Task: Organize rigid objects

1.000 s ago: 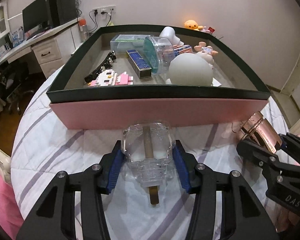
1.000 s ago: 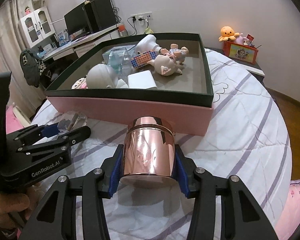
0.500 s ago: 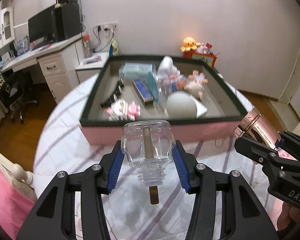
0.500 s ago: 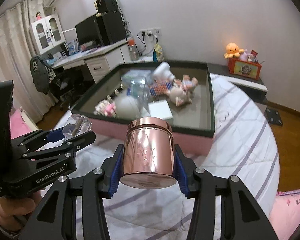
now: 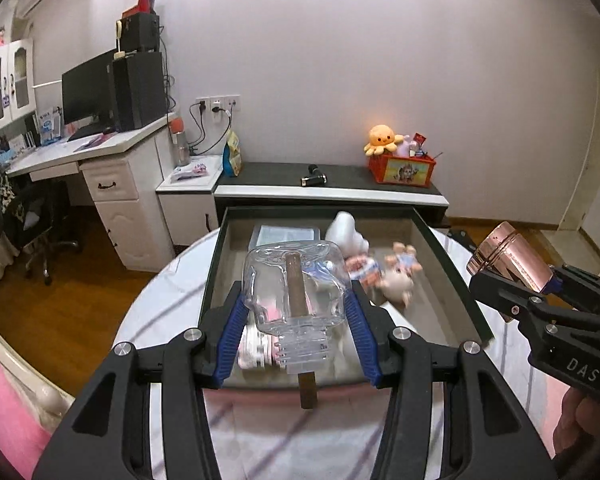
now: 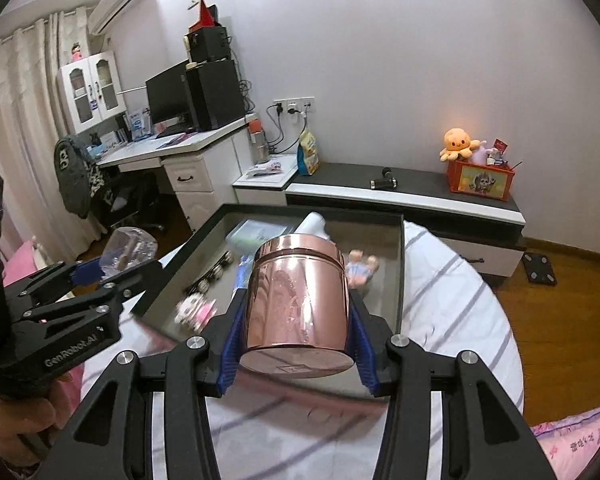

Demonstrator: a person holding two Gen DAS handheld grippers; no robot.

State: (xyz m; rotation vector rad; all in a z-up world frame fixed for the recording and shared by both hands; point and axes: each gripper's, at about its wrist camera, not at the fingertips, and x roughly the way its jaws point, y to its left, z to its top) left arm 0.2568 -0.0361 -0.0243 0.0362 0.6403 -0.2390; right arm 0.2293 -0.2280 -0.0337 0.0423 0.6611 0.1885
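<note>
My left gripper [image 5: 296, 304] is shut on a clear plastic bottle [image 5: 296, 284] with a brown stick inside, held in the air above the near wall of the dark-rimmed box [image 5: 452, 276]. My right gripper [image 6: 296, 312] is shut on a shiny copper canister [image 6: 298, 300], also raised over the box [image 6: 400, 272]. In the left wrist view the canister [image 5: 508, 256] and right gripper [image 5: 512, 280] show at the right edge. The bottle [image 6: 130, 248] and left gripper [image 6: 100, 274] appear at the left of the right wrist view.
The box holds a doll [image 5: 400, 276], a white figure [image 5: 344, 228], a clear case [image 5: 288, 234], a pink block toy [image 6: 196, 310] and black clips [image 6: 214, 272]. It sits on a striped white bedspread [image 6: 452, 304]. Beyond stand a low cabinet [image 5: 332, 192] and a desk [image 5: 100, 148].
Both grippers have risen with their loads and tilted up; the box now appears lower and farther, and the room's far wall and furniture have come into view.
</note>
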